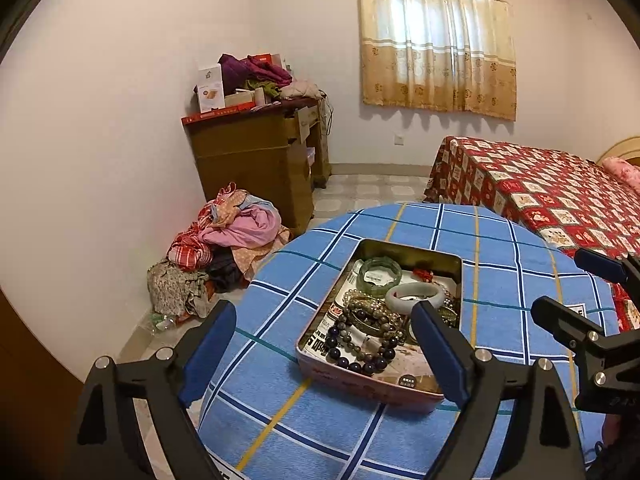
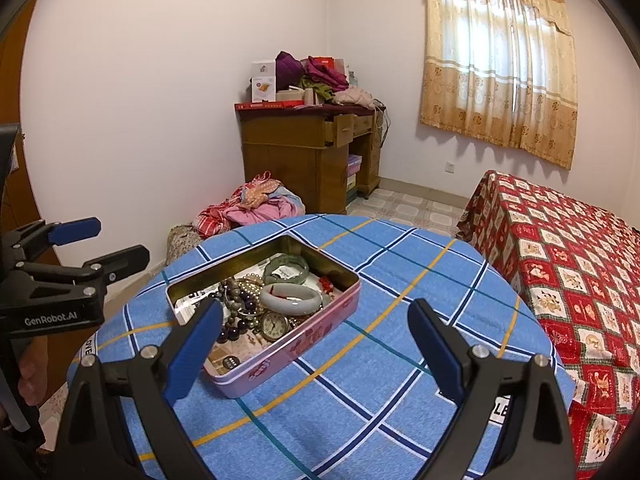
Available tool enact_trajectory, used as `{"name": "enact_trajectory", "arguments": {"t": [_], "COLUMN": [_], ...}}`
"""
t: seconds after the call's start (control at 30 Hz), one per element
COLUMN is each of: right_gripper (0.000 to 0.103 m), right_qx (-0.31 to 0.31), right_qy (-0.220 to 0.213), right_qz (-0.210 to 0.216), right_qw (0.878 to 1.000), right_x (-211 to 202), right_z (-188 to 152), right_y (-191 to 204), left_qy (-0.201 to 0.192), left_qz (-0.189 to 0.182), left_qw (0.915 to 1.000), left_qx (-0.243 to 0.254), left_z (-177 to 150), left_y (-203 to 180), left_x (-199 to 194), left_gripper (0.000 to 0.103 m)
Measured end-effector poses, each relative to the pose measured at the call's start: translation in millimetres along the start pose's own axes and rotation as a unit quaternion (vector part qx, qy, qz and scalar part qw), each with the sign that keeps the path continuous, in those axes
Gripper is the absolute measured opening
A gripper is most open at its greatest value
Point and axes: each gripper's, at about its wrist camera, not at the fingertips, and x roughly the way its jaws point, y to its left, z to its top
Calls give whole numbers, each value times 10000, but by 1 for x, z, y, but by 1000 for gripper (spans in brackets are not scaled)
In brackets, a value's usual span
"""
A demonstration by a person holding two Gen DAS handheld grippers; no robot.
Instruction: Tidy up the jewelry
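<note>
Pink tin (image 2: 280, 356) holds all visible jewelry (image 2: 256, 304) jumbled; tablecloth (image 2: 400, 360) bare; left gripper (image 1: 320, 352) and right gripper (image 2: 316, 344) spread, empty.

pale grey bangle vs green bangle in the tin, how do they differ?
The pale grey bangle is smooth and milky with a red thread tied to it; the green bangle is darker, translucent green with a white paper label showing inside its ring. The grey one sits mid-tin, resting on the beads; the green one lies nearer the far end. Both lie roughly flat inside the open tin.
</note>
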Motion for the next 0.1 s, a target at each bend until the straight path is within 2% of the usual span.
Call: {"name": "enact_trajectory", "arguments": {"t": [0.1], "right_gripper": [96], "right_qx": [14], "right_qy": [-4], "right_qz": [-9], "right_qw": [10000], "right_x": [0], "right_z": [0], "right_y": [-1], "left_qy": [-28], "left_qz": [2], "left_qw": [10000], "left_qx": [23], "left_z": [1], "left_y": [-1], "left_x": [-1], "left_gripper": [89]}}
